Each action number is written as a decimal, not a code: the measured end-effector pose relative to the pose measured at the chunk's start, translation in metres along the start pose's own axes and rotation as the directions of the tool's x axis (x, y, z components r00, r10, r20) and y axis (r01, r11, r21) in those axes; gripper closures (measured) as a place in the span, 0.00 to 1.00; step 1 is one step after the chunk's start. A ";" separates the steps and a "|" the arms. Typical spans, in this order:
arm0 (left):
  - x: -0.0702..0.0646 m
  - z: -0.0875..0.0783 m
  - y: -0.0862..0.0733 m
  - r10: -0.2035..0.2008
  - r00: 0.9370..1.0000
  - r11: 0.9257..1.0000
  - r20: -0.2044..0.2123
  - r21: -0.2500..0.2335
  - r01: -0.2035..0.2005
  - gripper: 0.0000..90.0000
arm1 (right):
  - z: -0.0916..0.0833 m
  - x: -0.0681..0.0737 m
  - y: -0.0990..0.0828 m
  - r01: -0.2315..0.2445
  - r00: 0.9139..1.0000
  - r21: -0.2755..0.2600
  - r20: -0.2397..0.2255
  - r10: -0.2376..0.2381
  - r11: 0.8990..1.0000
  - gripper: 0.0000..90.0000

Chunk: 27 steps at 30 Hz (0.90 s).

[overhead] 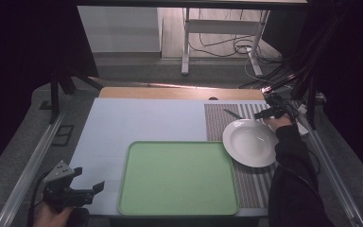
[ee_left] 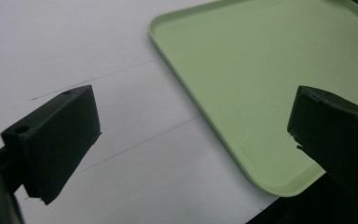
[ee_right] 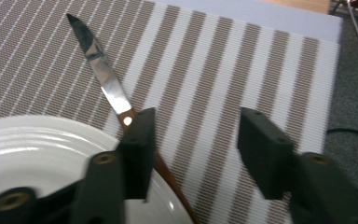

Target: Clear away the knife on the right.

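Nearby, a knife (ee_right: 103, 79) lies beside the white plate (overhead: 249, 142) on the striped mat (ee_right: 223, 70).

The green tray (overhead: 178, 177) lies bare, while the white plate (overhead: 250, 142) and knife (ee_right: 103, 79) crowd the striped placemat (overhead: 217, 120)

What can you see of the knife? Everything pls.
The knife has a shiny, pointed metal blade and a reddish-brown handle that looks like wood. It lies flat on the striped mat, tip pointing away from the right gripper. The handle runs beside or under the rim of the white plate; which, I can't tell. The gripper's jaws are open and apart from it, one jaw in front of the handle. In the high view it lies just beyond the plate.
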<state>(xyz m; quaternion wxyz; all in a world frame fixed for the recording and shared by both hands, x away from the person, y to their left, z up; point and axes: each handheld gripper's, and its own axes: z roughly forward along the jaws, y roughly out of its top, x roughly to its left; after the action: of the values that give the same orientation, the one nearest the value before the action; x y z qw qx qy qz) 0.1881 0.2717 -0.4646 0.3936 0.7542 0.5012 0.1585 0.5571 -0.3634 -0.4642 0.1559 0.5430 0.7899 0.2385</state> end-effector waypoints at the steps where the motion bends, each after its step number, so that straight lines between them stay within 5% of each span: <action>1: 0.000 0.000 0.000 0.001 1.000 1.000 0.000 0.000 -0.001 0.02 | 0.002 0.003 0.002 0.002 1.000 0.008 -0.004 -0.002 1.000 0.44; 7: 0.001 0.000 0.000 -0.002 1.000 1.000 0.006 -0.004 0.002 0.02 | 0.014 0.023 0.014 0.015 1.000 0.002 0.015 -0.015 1.000 0.11; 11: 0.002 -0.001 -0.001 -0.012 1.000 1.000 0.012 -0.010 0.012 0.02 | 0.026 0.033 0.018 0.042 0.998 0.023 0.048 -0.043 0.999 0.04; 22: 0.003 -0.002 -0.001 -0.018 1.000 1.000 0.014 -0.013 0.018 0.02 | 0.052 0.043 0.025 0.067 0.994 0.105 0.074 -0.075 0.992 0.02; 27: 0.003 -0.002 -0.002 -0.018 1.000 1.000 0.012 -0.014 0.018 0.02 | 0.059 0.037 0.023 0.049 0.998 0.110 0.022 -0.052 0.993 0.17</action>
<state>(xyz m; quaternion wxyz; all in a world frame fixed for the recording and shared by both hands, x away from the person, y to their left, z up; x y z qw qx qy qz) 0.1865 0.2754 -0.4649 0.4034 0.7478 0.5043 0.1541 0.5913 -0.3097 -0.5002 0.1416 0.5336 0.8132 0.1841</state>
